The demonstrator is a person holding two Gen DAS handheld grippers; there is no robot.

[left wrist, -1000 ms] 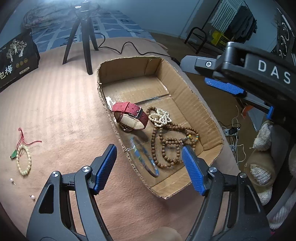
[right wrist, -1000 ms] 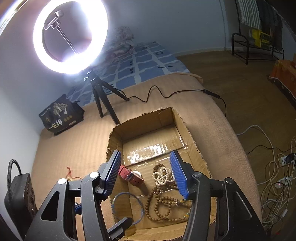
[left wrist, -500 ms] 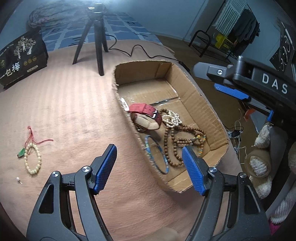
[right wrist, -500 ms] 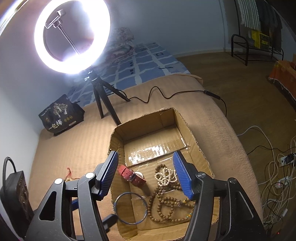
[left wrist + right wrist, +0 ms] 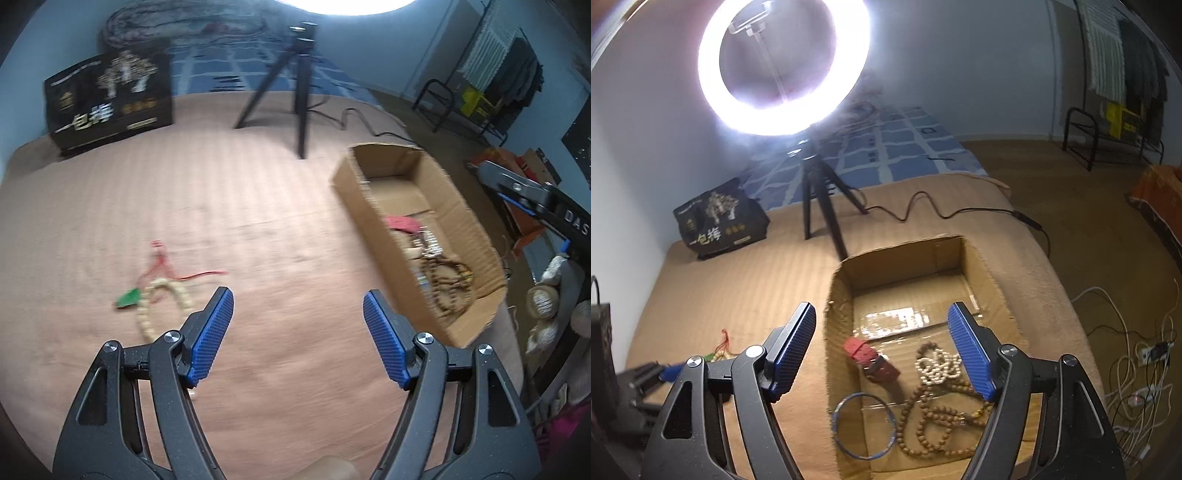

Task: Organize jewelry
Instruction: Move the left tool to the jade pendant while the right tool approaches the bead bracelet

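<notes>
A cardboard box (image 5: 982,269) on the tan bedspread holds a red-strap watch (image 5: 871,358), a white pearl strand (image 5: 940,369), brown wooden beads (image 5: 938,421) and a blue bangle (image 5: 864,424). The box also shows in the left wrist view (image 5: 373,214), at the right. A cream bead bracelet (image 5: 162,302) with red cord and a green pendant (image 5: 127,297) lies on the bedspread, just left of my open, empty left gripper (image 5: 297,336). My right gripper (image 5: 882,350) is open and empty above the box.
A ring light (image 5: 783,66) on a black tripod (image 5: 820,206) stands behind the box, its cable (image 5: 923,206) trailing right. A black printed bag (image 5: 110,99) sits at the back left. Cables and a power strip (image 5: 1145,350) lie on the floor to the right.
My left gripper has swung left, away from the box toward the cream bracelet on the bedspread. The blue bangle now lies flat in the box. My right gripper has stayed over the box.
</notes>
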